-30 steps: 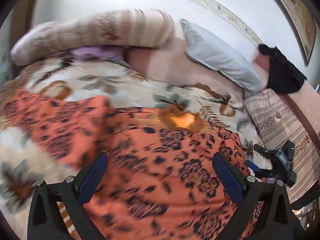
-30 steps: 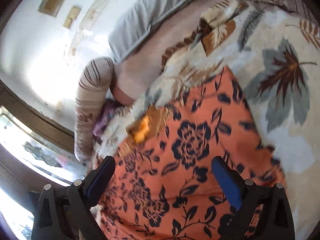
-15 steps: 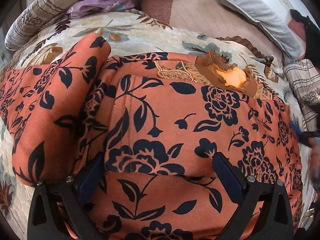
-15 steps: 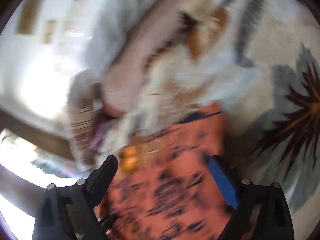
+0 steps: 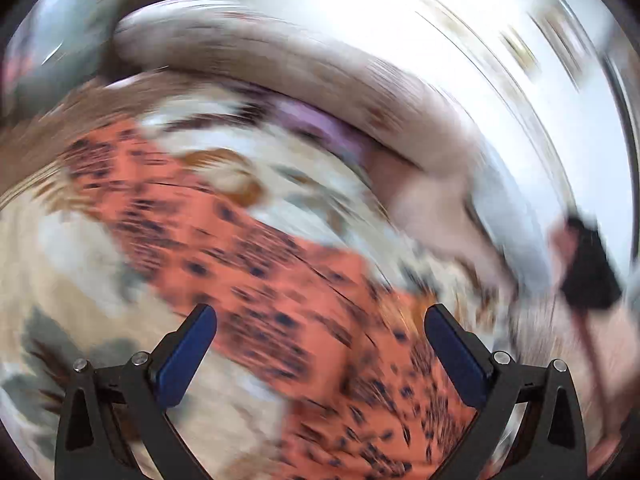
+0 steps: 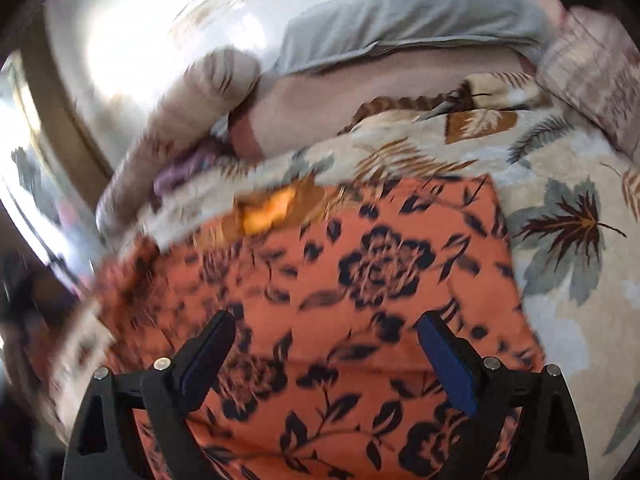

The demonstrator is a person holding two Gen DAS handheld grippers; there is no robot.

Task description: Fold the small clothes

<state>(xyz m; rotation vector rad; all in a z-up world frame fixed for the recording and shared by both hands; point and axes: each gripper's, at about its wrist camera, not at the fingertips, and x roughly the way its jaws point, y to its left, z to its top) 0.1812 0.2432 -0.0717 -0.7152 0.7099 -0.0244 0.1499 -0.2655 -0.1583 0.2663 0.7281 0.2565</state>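
An orange garment with a dark flower print (image 6: 360, 280) lies flat on a leaf-patterned bedspread (image 6: 568, 240). It has an embroidered neckline (image 6: 272, 208) at its far edge. My right gripper (image 6: 326, 332) is open and empty, just above the garment's near half. In the blurred left wrist view the garment (image 5: 260, 264) runs diagonally. My left gripper (image 5: 320, 328) is open and empty above it, with its left finger (image 5: 188, 356) over the bedspread (image 5: 72, 264).
A striped bolster (image 6: 180, 120), a purple cloth (image 6: 180, 172) and a grey pillow (image 6: 400, 20) lie at the head of the bed by a white wall. A black object (image 5: 588, 268) sits at the right of the left wrist view.
My left gripper has swung up and away from the garment, and its view is now motion-blurred. My right gripper has moved back over the garment. Both stay open.
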